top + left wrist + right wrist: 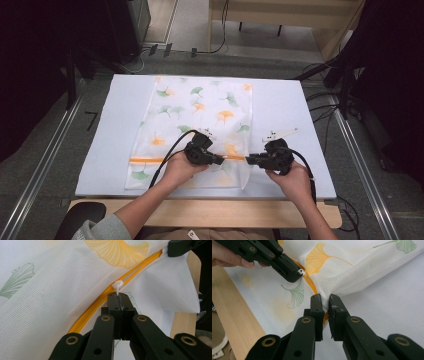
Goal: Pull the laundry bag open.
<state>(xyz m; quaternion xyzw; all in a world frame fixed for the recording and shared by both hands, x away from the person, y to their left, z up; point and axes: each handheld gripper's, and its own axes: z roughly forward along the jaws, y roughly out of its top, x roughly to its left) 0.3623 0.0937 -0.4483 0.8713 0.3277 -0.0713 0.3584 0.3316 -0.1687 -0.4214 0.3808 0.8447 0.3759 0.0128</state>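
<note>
A white mesh bag (200, 110) printed with green and orange ginkgo leaves lies flat on the white board (285, 100). An orange zipper (150, 160) runs across its near end. My left gripper (117, 297) is shut on the zipper's small white pull (117, 285), partway along the orange zipper (95, 307). My right gripper (324, 302) is shut on the bag's edge fabric (352, 285) where the zipper ends. In the high view the left gripper (219, 161) and right gripper (248, 159) face each other, tips a short way apart. The left gripper (287, 270) also appears in the right gripper view.
The board rests on a wooden table whose near edge (225, 210) runs below the bag. Metal rails (45, 160) flank both sides. Cables (325, 107) and dark equipment (380, 60) sit at the right and back.
</note>
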